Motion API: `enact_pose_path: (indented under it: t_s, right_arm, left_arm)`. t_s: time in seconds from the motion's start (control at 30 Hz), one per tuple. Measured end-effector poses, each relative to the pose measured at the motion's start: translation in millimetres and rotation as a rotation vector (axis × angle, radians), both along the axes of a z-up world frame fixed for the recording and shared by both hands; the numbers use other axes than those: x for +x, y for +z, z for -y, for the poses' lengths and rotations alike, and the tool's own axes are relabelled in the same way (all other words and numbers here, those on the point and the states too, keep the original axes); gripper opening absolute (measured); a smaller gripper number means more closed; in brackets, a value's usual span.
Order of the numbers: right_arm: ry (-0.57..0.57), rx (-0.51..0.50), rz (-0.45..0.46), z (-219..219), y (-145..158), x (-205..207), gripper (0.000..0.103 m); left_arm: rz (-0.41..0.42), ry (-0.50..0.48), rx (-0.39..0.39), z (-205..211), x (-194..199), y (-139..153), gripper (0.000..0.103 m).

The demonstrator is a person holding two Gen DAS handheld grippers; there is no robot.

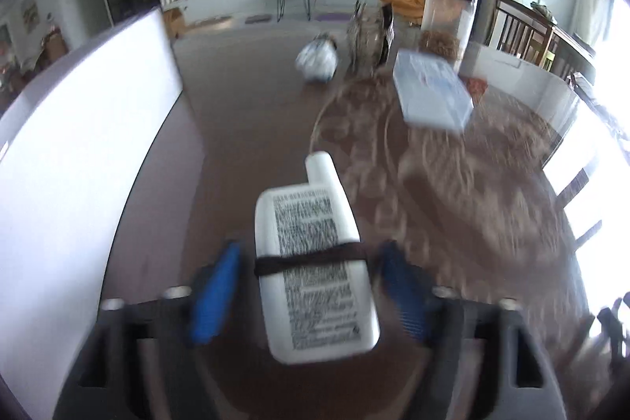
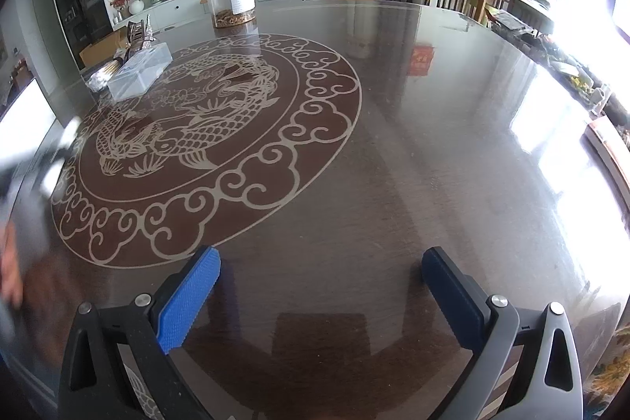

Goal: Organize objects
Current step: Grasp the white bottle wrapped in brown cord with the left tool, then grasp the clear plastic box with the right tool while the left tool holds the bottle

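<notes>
A white bottle [image 1: 315, 262], banded with a black elastic, lies between the blue pads of the left gripper [image 1: 311, 286]; blur hides whether the pads touch it, so its grip cannot be told. Beyond the bottle stand a clear plastic box [image 1: 433, 97], a foil bag [image 1: 317, 60] and a tall canister [image 1: 449, 14]. Only the right wrist view shows the right gripper [image 2: 321, 286] spread wide and empty over the bare near side of the dragon-inlaid table [image 2: 433, 144], the canister far across it.
</notes>
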State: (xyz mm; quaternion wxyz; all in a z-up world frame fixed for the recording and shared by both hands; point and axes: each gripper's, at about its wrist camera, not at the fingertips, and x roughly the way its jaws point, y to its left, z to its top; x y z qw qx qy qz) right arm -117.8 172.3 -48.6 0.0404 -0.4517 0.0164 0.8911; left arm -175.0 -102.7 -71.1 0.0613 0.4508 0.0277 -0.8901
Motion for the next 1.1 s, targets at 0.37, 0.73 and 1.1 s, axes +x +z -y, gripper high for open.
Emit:
enact_pose_path:
  t_s: [0.37, 0.73, 1.1]
  right_arm:
    - [-0.004, 0.008, 0.009, 0, -1, -1, 0.103]
    - [0.182, -0.153, 0.144, 68, 19, -140, 0.097]
    - [0.260, -0.075, 0.265, 196, 17, -270, 0.087]
  left_arm:
    - [0.026, -0.062, 0.005, -3, 3, -2, 0.103]
    - [0.026, -0.063, 0.007, -4, 3, -1, 0.103]
    - [0.026, -0.063, 0.007, -4, 3, -1, 0.103]
